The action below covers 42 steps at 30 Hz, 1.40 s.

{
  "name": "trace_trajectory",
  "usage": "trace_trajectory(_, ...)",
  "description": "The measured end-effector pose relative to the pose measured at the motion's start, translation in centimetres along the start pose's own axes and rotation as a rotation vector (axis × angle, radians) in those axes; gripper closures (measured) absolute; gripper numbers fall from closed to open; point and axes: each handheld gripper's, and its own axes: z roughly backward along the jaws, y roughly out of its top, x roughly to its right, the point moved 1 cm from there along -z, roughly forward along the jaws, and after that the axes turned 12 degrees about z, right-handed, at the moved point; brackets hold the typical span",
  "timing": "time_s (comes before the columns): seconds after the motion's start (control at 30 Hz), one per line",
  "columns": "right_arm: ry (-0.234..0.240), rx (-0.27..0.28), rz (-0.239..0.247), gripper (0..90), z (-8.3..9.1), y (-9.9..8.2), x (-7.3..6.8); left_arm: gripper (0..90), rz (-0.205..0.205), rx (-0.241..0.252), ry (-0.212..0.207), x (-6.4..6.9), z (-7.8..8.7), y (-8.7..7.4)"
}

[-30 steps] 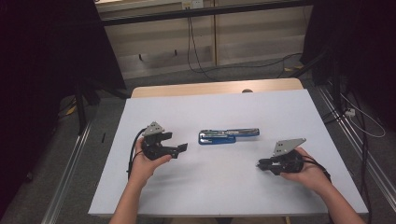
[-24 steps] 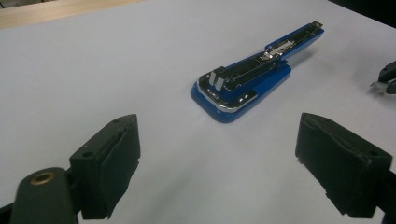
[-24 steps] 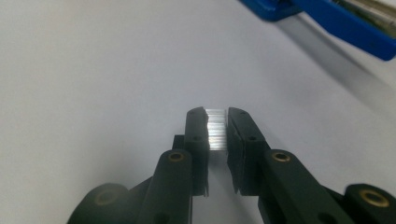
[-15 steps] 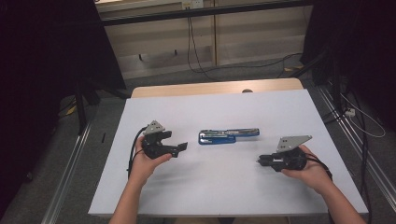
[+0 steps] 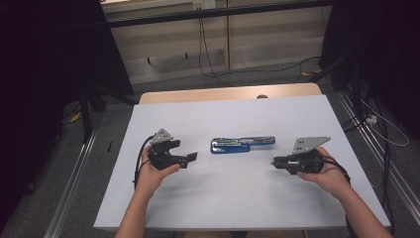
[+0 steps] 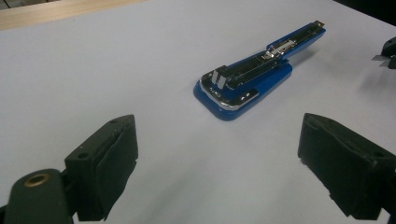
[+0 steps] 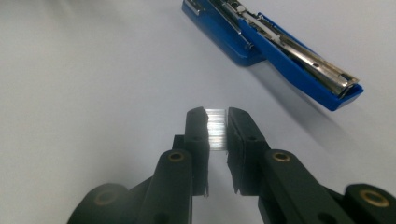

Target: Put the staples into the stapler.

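Observation:
A blue stapler (image 5: 241,144) lies opened out flat in the middle of the white table, its metal staple channel facing up (image 6: 252,73) (image 7: 280,44). My left gripper (image 5: 190,157) rests on the table left of the stapler, jaws wide open and empty, pointing at it (image 6: 219,158). My right gripper (image 5: 275,161) sits right of the stapler, pointing left, shut on a silvery strip of staples (image 7: 215,129) held upright between its pads (image 7: 197,126).
The white table surface (image 5: 237,198) has a wooden strip (image 5: 228,93) along its far edge. Cables run over the floor beyond. Dark curtains and metal rails flank both sides of the table.
My right gripper has shifted slightly left toward the stapler with the staple strip. The left gripper has stayed in place.

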Motion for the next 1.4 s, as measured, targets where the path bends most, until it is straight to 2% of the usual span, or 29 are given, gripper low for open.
trace_trajectory(0.3,0.017,0.022,0.018,79.5,-0.7,1.5,1.0,12.1,0.011,0.004,-0.002,0.0,0.6,-0.4)
trace_trajectory(0.53,0.022,0.004,0.052,79.5,-1.1,3.2,2.1,12.1,0.009,-0.001,0.006,-0.1,0.8,-1.0)
trace_trajectory(0.77,0.054,0.003,0.071,79.5,-1.6,4.7,2.6,12.0,-0.006,-0.001,-0.001,0.1,1.1,-1.3)
trace_trajectory(1.0,0.073,0.006,0.071,79.5,-2.3,5.6,3.4,11.8,0.016,0.010,-0.004,-0.3,1.4,-1.4)
trace_trajectory(1.4,0.117,0.004,0.078,79.5,-3.7,7.1,4.4,11.8,0.021,0.017,-0.002,-0.5,1.6,-1.4)
